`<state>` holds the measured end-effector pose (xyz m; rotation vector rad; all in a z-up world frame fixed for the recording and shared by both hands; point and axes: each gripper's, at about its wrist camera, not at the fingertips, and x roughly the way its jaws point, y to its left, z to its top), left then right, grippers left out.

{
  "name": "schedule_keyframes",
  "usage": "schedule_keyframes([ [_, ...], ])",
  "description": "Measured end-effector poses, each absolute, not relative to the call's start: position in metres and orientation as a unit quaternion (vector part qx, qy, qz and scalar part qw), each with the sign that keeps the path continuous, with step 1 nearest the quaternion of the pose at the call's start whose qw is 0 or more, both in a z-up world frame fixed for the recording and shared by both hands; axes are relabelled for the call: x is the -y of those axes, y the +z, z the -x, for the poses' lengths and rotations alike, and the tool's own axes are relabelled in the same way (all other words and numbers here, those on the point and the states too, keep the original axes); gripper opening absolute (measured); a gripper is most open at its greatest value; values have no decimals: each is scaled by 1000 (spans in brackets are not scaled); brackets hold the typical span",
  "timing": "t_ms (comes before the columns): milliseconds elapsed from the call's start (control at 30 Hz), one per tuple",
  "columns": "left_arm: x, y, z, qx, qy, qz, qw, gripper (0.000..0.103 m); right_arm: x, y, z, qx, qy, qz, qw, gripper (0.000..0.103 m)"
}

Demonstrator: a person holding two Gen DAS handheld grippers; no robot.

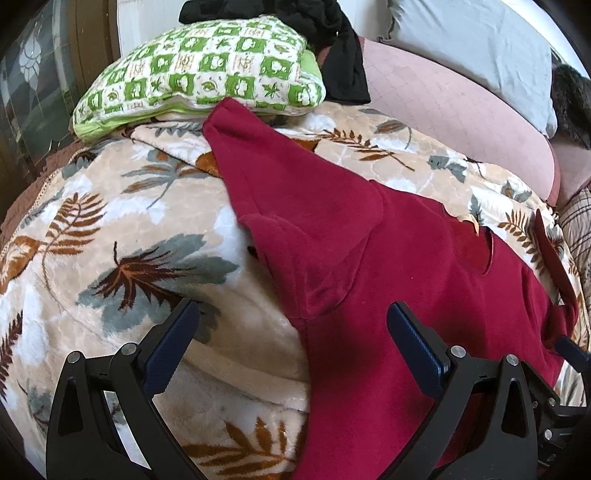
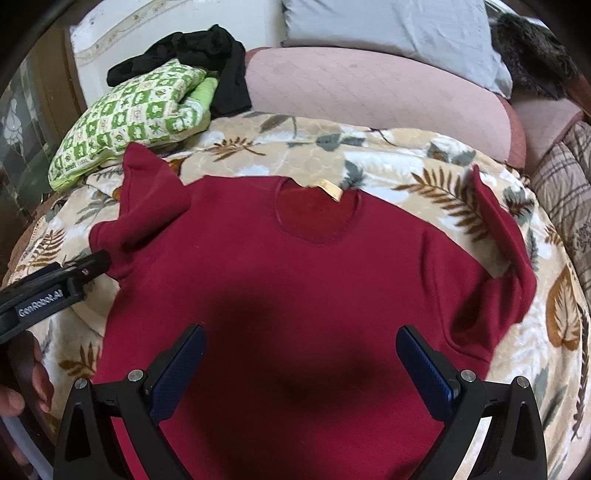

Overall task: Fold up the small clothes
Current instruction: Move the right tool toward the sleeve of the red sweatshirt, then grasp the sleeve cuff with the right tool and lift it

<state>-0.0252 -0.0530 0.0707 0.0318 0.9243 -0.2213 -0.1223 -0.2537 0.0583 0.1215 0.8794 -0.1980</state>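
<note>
A dark red sweater point(image 2: 314, 280) lies face up on a leaf-patterned blanket point(image 2: 406, 158), collar and tan label point(image 2: 330, 190) at the far side. Its left sleeve point(image 2: 147, 199) lies crumpled, its right sleeve point(image 2: 495, 229) stands folded upward. My right gripper point(image 2: 299, 354) is open, hovering over the sweater's middle. My left gripper point(image 1: 291, 328) is open and empty over the sweater's left armpit edge point(image 1: 314, 295). It also shows in the right wrist view point(image 2: 92, 266) beside the left sleeve. The sweater also shows in the left wrist view point(image 1: 388, 277).
A green-and-white checked pillow point(image 2: 129, 118) lies at the far left with black clothes point(image 2: 207, 55) behind it. A pink cushion point(image 2: 369, 88) and a grey pillow point(image 2: 399, 26) lie at the back. A plaid quilt point(image 2: 565, 184) is at the right.
</note>
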Motion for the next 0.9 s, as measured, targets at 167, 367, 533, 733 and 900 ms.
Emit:
schedule_keyframes([
  [167,47,66,18,-448,-93,-12,889,102,246,60,113,-432,-87,-45,897,102],
  [367,40,63,10,-454,-83,1,887,102,242,56,101,-450,-80,-68,887,102],
  [533,35,60,5,-456,-75,-1,887,102,231,63,88,-436,-68,-51,896,102],
  [733,27,60,-1,-460,-71,19,885,102,225,63,79,-435,-65,-37,897,102],
  [900,14,62,-2,-458,-42,26,887,102,223,73,70,-432,-50,-51,899,101],
])
